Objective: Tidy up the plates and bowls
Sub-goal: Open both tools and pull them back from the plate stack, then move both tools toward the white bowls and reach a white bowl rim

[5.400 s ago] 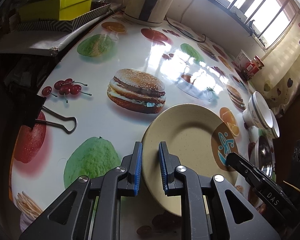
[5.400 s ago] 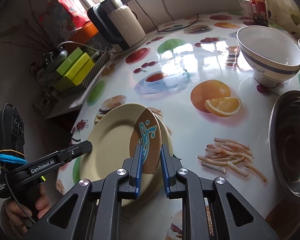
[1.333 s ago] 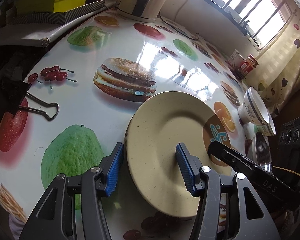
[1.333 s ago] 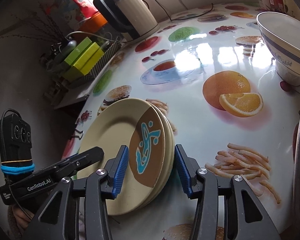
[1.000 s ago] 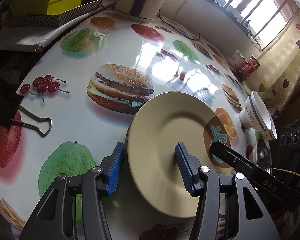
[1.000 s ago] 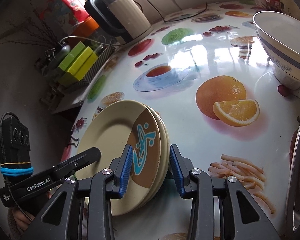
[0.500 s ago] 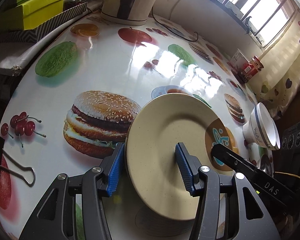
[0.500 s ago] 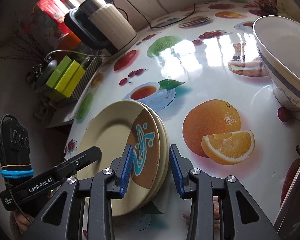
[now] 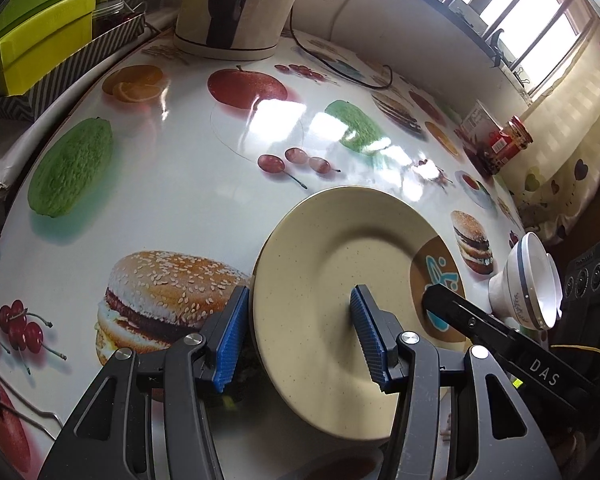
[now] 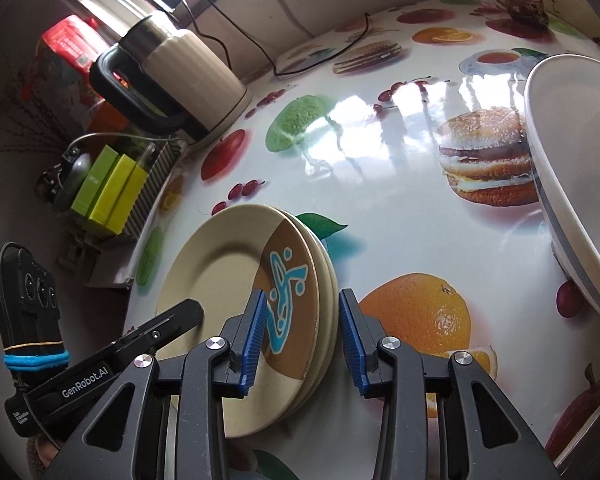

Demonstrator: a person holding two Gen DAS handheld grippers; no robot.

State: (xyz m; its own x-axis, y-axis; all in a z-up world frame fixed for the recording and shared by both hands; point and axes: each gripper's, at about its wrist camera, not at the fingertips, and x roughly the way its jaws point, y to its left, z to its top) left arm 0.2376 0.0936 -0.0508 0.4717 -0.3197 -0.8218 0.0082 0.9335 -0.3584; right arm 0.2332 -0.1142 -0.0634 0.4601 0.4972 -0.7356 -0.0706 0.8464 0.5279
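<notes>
The stack of plates [image 10: 236,312] hangs above the counter [image 9: 180,184], at six o'clock of the kettle [image 10: 180,76]. Left gripper [image 9: 296,336] and right gripper [image 10: 300,336] fingers straddle opposite rims (whether clamped, I cannot tell).

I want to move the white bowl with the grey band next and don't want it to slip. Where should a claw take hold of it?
Probably by the rim. The bowl stands upright on a narrow foot, flaring to a wide, thin lip, too broad to span. Come from above on the side facing the plates, one finger inside, one outside the wall. The right claw is nearer.
</notes>
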